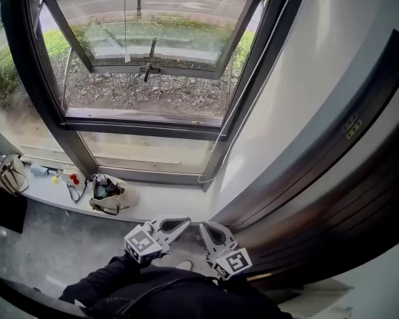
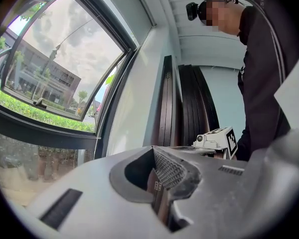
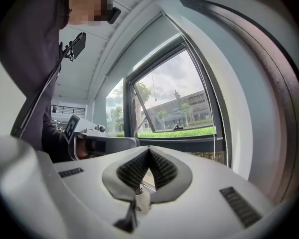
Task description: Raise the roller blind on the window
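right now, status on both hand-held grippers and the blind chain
left hand-held gripper shut, empty; right hand-held gripper same. bead chain hangs untouched by the window frame. nothing in the way.

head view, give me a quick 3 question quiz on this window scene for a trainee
1. True or false: the left gripper and the right gripper both have their jaws closed on the bead cord.
2. Where does the open bag stand? A) on the window sill B) on a chair C) between the right gripper's jaws
3. In the head view, at which side of the window does the bead cord hang?

Key: 1 false: both pairs of jaws are shut on nothing, well short of the cord. 2 A. 3 the right side.
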`<state>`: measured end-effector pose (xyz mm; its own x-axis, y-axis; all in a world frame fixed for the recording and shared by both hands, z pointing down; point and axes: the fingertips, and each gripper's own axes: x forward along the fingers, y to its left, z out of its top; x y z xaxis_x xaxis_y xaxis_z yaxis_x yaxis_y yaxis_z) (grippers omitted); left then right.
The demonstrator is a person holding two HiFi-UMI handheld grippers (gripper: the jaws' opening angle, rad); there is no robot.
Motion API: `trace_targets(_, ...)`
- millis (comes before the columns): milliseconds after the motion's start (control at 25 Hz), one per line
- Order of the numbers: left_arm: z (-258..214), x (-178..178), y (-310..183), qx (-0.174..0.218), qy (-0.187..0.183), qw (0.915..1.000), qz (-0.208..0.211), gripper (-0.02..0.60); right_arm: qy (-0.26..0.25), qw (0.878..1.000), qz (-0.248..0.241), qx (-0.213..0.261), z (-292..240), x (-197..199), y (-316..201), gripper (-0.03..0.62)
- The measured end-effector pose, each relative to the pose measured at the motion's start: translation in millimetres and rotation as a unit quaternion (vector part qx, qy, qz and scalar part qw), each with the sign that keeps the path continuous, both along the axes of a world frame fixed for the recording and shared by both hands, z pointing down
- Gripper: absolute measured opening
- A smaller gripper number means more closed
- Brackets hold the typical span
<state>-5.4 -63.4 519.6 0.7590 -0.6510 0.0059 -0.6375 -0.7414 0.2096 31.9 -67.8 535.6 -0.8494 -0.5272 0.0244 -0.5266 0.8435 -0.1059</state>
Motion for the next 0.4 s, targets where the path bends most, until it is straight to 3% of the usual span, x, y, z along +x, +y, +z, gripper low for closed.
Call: trace_targets(400, -6.8, -22.6, -0.2, 0.011, -0.008, 0.9999, 0.003, 0.008, -0.001, 1.000, -0.003, 0.011, -9.3, -25.5, -4.7, 0.005)
